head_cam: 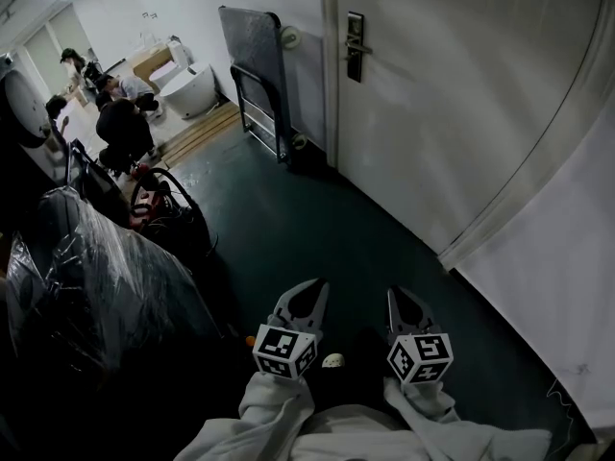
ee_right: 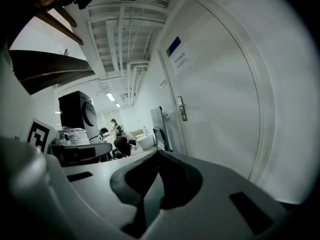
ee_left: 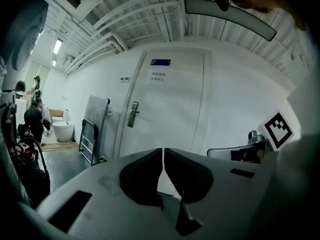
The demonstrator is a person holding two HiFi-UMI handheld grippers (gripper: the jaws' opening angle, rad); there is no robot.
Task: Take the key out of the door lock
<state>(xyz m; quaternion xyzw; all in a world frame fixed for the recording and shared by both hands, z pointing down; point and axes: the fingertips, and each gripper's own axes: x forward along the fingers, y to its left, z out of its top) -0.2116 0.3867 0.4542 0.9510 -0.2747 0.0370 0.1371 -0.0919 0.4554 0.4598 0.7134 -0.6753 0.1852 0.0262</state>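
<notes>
A white door (head_cam: 452, 84) stands shut ahead, with a metal lock plate and handle (head_cam: 355, 46) on its left side. The lock plate (ee_left: 132, 114) also shows in the left gripper view, and as the lock plate (ee_right: 181, 108) in the right gripper view. No key can be made out at this distance. My left gripper (head_cam: 306, 294) and right gripper (head_cam: 405, 301) are held low and near my body, well short of the door. Both have their jaws together with nothing between them.
A folded metal trolley (head_cam: 258, 75) leans on the wall left of the door. Plastic-wrapped goods (head_cam: 86, 286) and a red-and-black cart (head_cam: 159, 209) crowd the left side. Several people (head_cam: 120, 123) work far back beside a white toilet (head_cam: 192, 89). Dark green floor (head_cam: 317, 229) lies ahead.
</notes>
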